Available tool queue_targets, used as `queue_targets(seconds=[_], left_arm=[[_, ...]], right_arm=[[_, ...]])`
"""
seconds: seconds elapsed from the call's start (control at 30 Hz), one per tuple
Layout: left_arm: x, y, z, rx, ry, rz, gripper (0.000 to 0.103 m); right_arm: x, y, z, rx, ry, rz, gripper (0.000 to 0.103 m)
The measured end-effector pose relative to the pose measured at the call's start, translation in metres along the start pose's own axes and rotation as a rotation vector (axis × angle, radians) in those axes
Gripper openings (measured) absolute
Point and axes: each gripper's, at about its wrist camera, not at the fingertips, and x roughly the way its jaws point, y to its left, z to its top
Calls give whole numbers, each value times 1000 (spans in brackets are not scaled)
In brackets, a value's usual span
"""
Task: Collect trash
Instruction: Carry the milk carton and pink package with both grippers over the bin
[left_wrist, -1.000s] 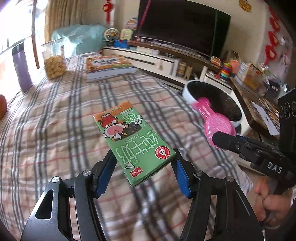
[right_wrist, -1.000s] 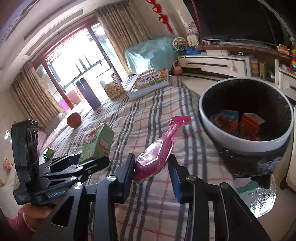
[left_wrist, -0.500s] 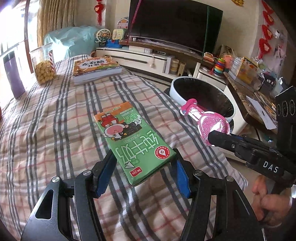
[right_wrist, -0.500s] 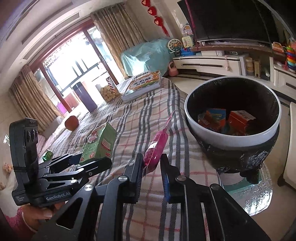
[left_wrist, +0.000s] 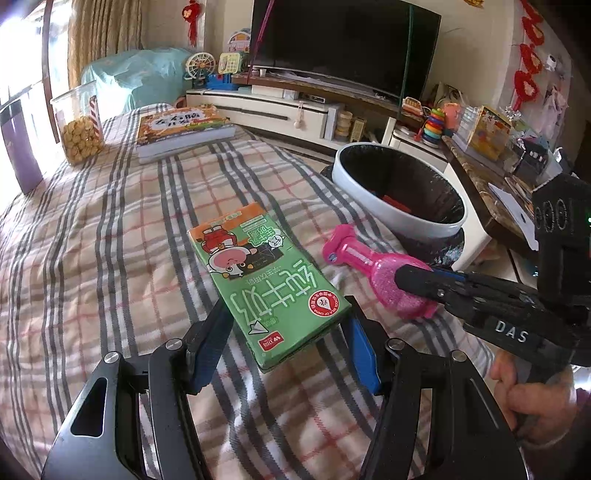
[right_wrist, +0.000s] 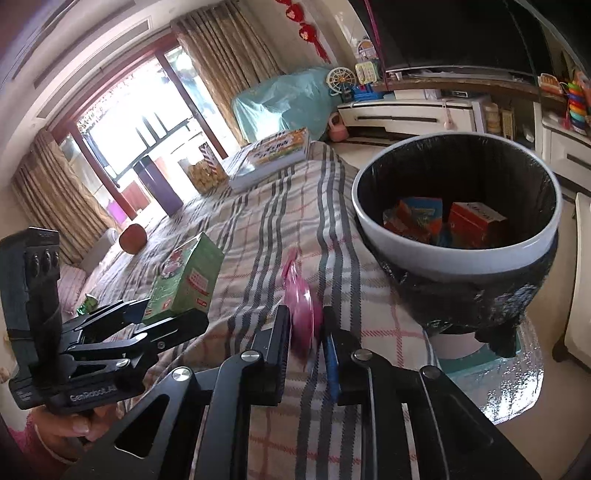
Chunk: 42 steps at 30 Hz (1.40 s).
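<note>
Where plaid blanket (left_wrist: 110, 240) meets bin (right_wrist: 454, 254), right gripper (right_wrist: 306, 343) pinches pink wrapper (right_wrist: 301, 306) (TV (left_wrist: 343, 40) behind).

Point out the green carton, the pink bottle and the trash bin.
green carton (left_wrist: 269, 280), left wrist view, middle of its printed top face.
pink bottle (left_wrist: 373, 264), left wrist view, its body near the neck.
trash bin (right_wrist: 458, 254), right wrist view, white front rim.

Plaid-covered tabletop (left_wrist: 110, 258) with a few things on it

On the checked cloth lie a thick book (left_wrist: 181, 129) at the far end, a clear jar of round snacks (left_wrist: 79, 125) just to its left, a purple cup (left_wrist: 20, 147) at the window-side edge, an orange fruit (right_wrist: 132, 238) and a small green wrapper (right_wrist: 86, 303) farther along.
</note>
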Motion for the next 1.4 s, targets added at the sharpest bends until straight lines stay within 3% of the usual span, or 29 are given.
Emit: queue_targets(seconds=[0.43,1.03,1.4], left_arm=[[4,-7,1,22,15,-16,60],[13,-54,37,120,-5,-62,60],[26,-87,60,173,-13,-92,59]], right_arm=[[9,-1,-3,-28,53,21,17],[-49,-45,37,53,-104,-59,16],[-58,-70,56,71,-145,-100,16]])
